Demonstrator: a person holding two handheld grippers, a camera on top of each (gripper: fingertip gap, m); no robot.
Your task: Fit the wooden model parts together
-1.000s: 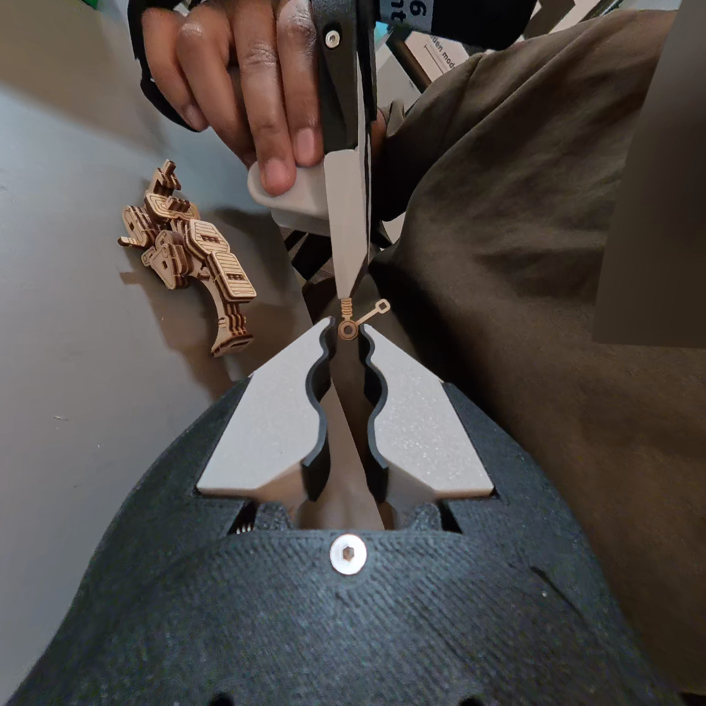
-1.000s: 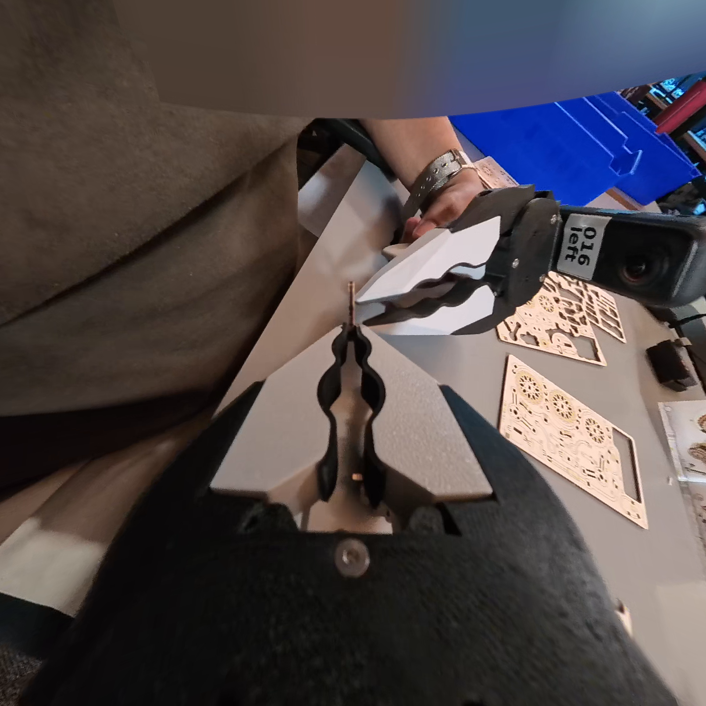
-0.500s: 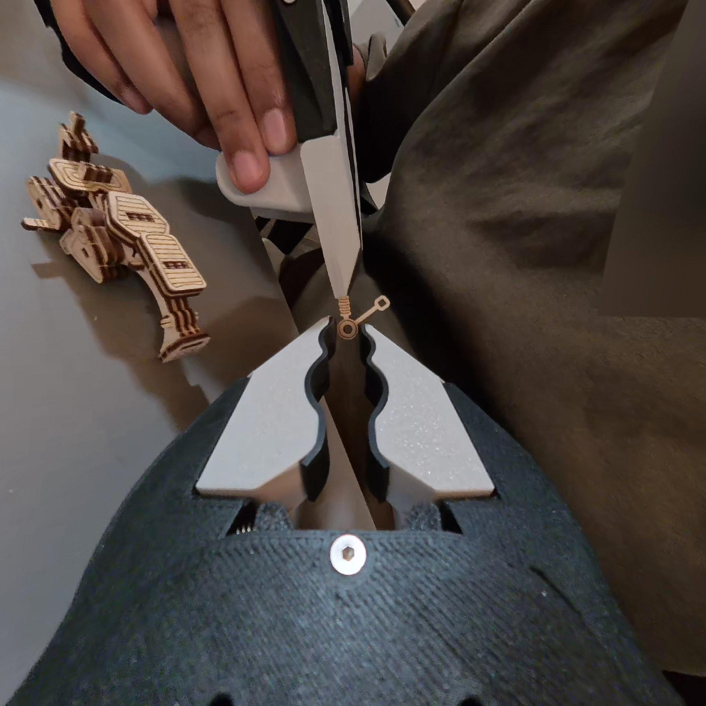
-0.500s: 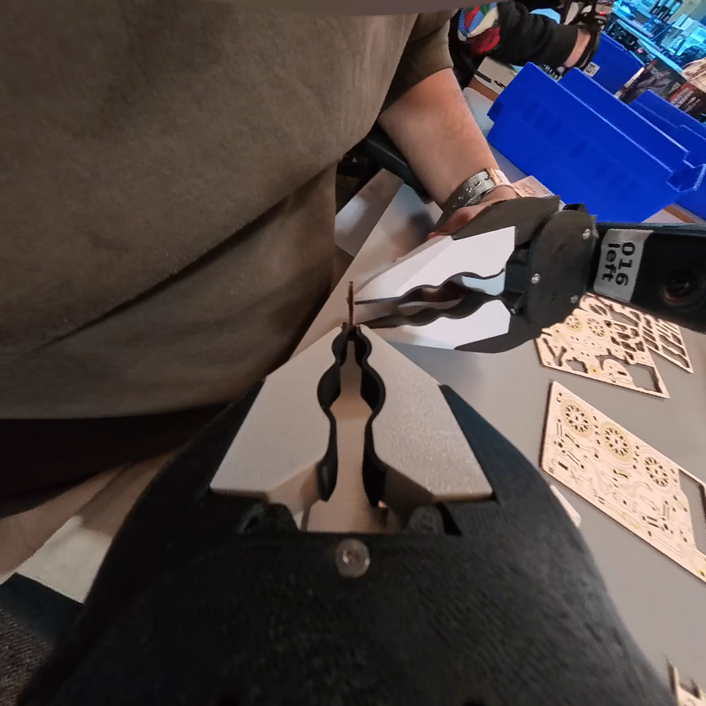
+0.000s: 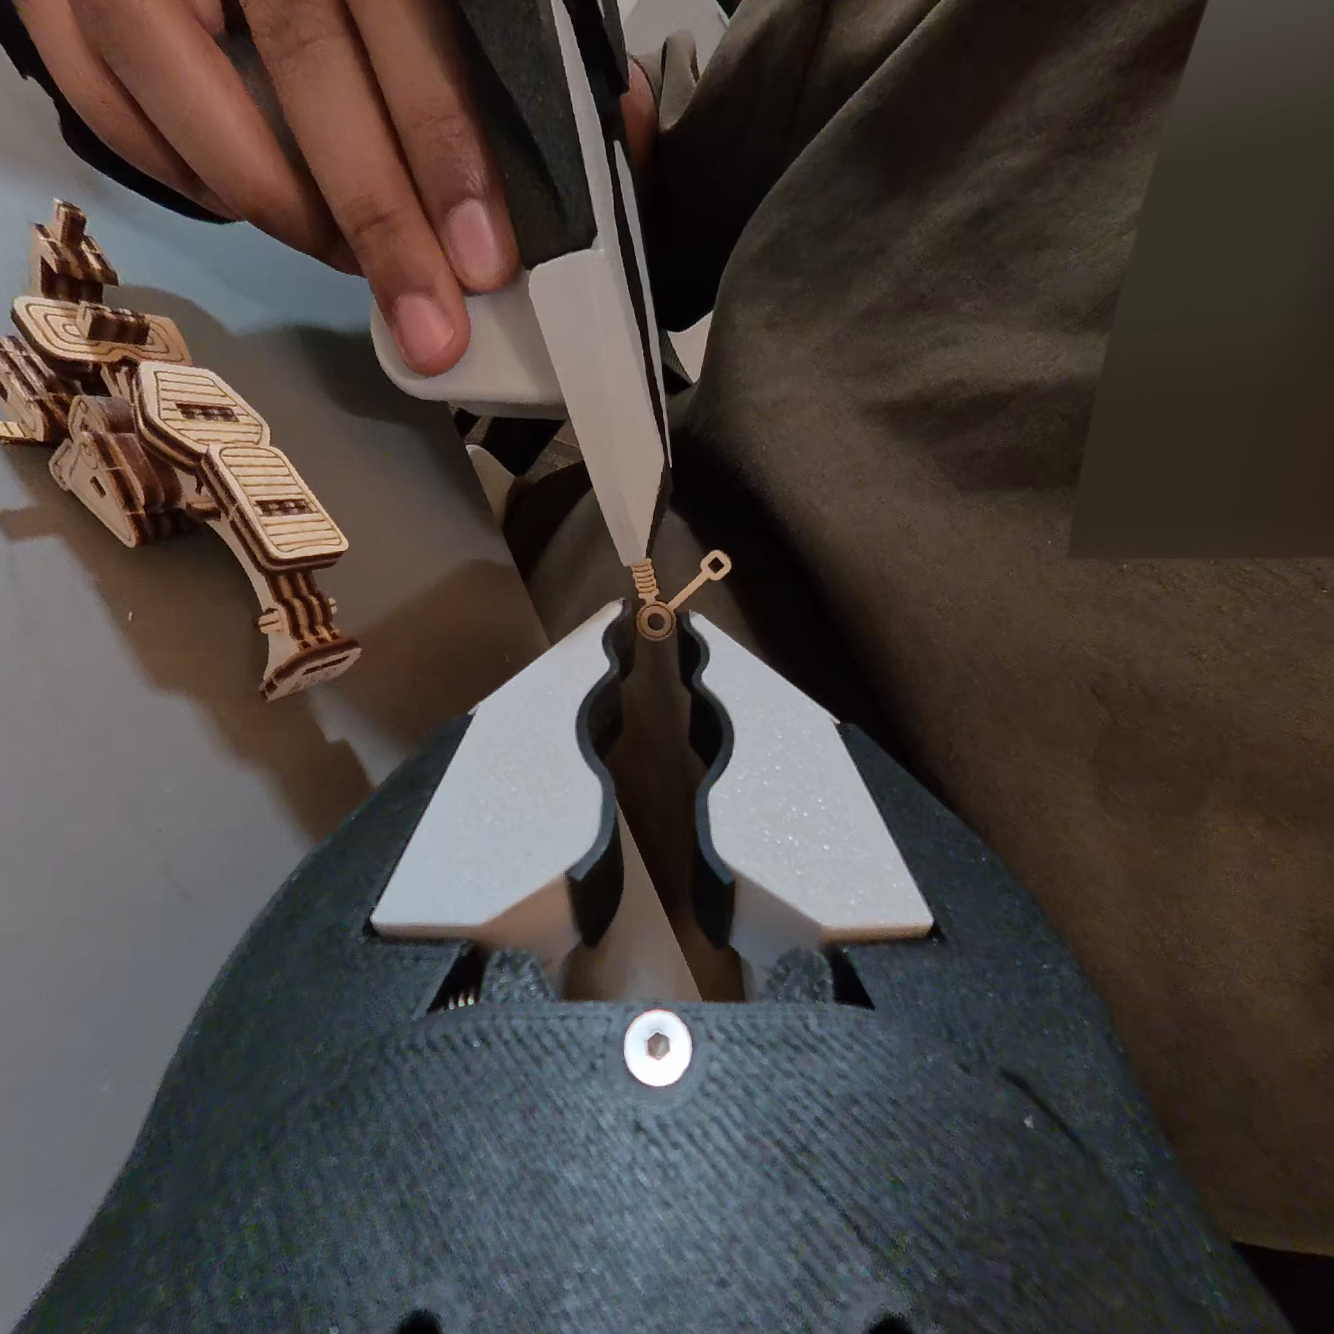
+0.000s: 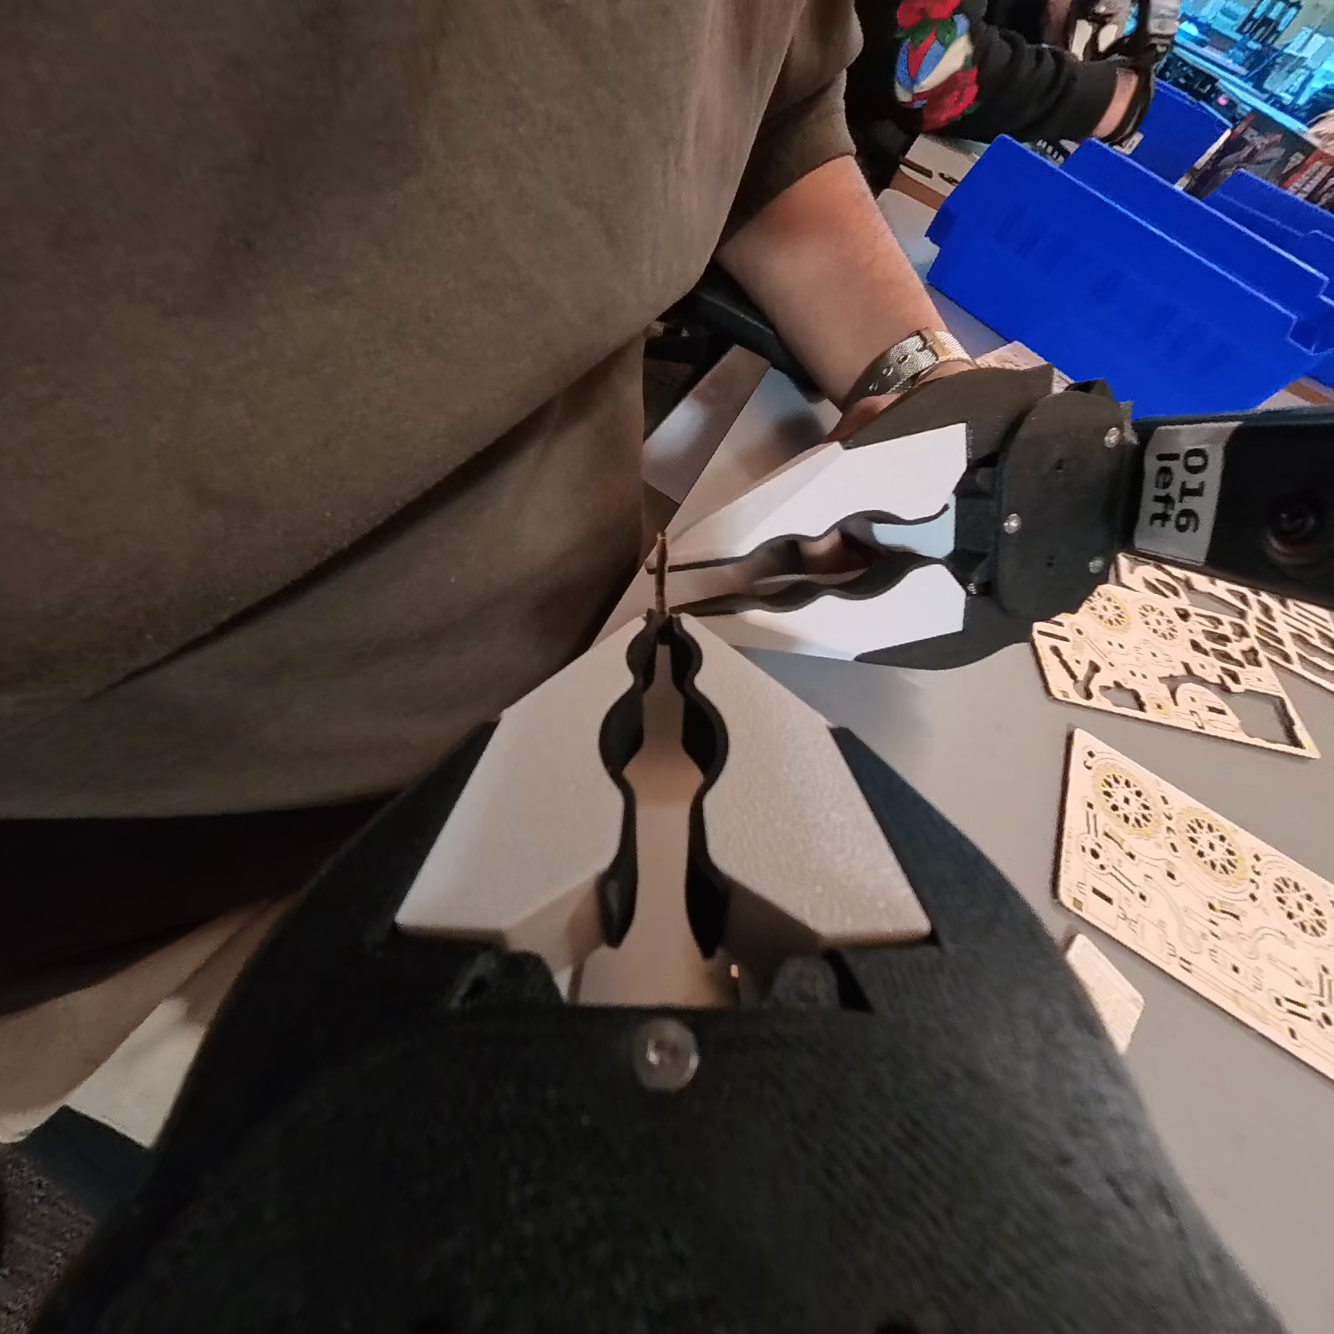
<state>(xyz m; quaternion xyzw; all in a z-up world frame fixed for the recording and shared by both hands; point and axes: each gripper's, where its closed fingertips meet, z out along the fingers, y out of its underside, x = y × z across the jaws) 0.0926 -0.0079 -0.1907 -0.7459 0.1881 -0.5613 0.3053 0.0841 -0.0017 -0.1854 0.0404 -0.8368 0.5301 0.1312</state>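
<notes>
Where the two grippers meet, a small wooden piece (image 5: 655, 619) is held between them above the person's lap, off the table. Left gripper (image 5: 655, 622): its jaws are closed onto the ring end of the piece, which sits pinched at the very tips; the wavy black pads behind the tips stand apart. Right gripper (image 6: 663, 622): its jaws are drawn together at the tips on the ridged stub of the same piece, seen edge-on in the right wrist view as a thin upright sliver (image 6: 660, 577). A thin arm with a small square end (image 5: 715, 563) sticks out from the ring, up and to the right, touching neither gripper.

In the left wrist view the right gripper comes in from above, held by a hand (image 5: 303, 144) whose fingers rest on its white trigger (image 5: 469, 361). In the right wrist view the left gripper enters from the right, level with the piece.

An olive-brown shirt (image 5: 938, 433) fills the background behind the piece. On the grey table (image 5: 144, 794) to the left lies a part-built wooden model (image 5: 195, 447), well apart from the grippers. Two flat wooden sheets (image 6: 1191, 881) with cut-out parts lie on the table on the other side. Blue bins (image 6: 1126, 289) stand beyond them.
</notes>
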